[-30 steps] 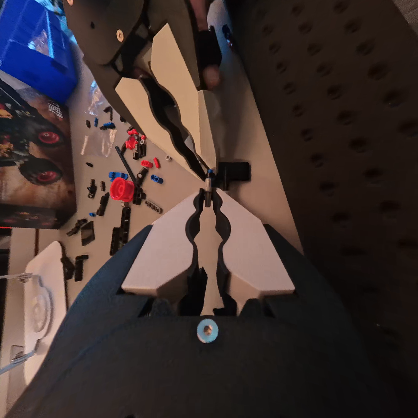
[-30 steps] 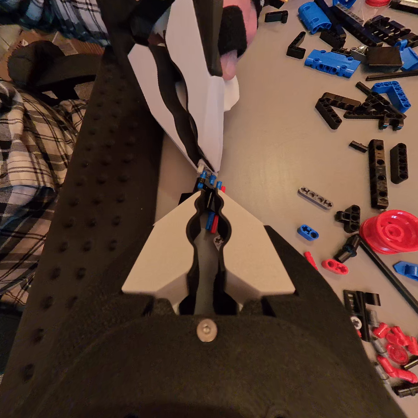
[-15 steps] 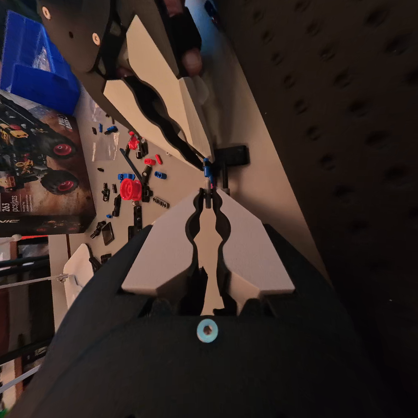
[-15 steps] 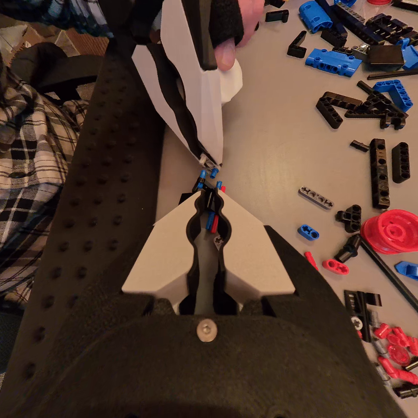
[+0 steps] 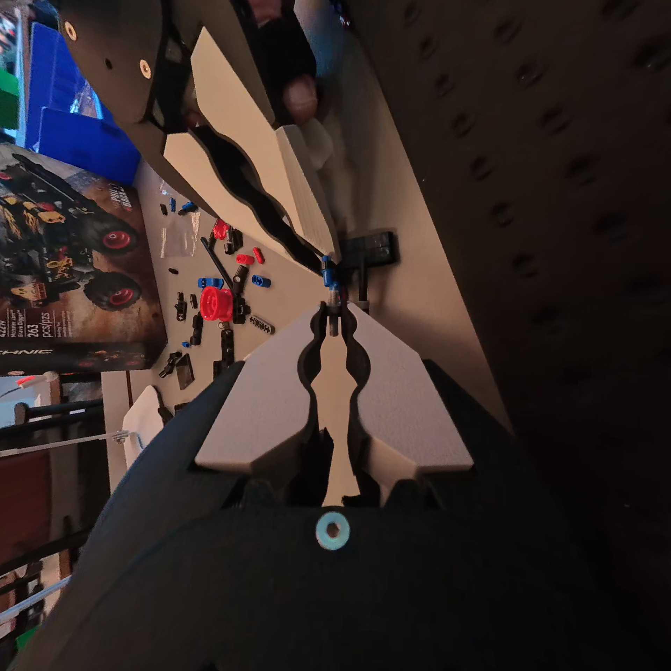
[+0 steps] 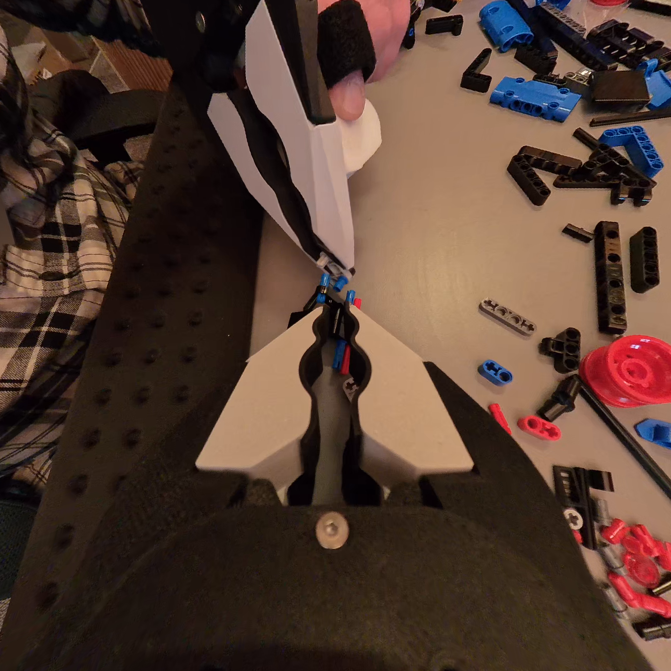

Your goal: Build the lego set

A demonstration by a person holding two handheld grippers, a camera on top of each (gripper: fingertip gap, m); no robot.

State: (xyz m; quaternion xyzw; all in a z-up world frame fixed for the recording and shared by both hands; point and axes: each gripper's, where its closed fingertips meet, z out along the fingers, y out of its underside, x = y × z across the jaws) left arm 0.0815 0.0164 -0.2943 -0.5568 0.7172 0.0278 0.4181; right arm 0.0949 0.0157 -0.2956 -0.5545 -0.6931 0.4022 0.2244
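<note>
left gripper (image 5: pixel 333 312) — pinched shut on a small grey connector (image 5: pixel 332 308), long axis in line with the fingers, tip pointed straight ahead.
right gripper (image 6: pixel 336 312) — clamped on a black sub-assembly (image 6: pixel 336 319) bristling with blue pins (image 6: pixel 324 281) and one red pin; seen in the left wrist view coming in from the upper left, tips nose to nose with the left's.
relation for the coming move — grey connector just beyond the blue pins, tilted a little off their axis; contact or a sliver of gap, could not tell. judged to need a short push along the pin axis, with the left gripper as the nearer one.
open room — beige table (image 6: pixel 435 254) bare directly below; dark studded panel (image 6: pixel 163 326) close along one side, its edge just beside both tips; loose parts, red wheel hub (image 6: pixel 631 370) and black beam (image 6: pixel 611 276) well apart on the far side; set box (image 5: pixel 72 261) farther off.
</note>
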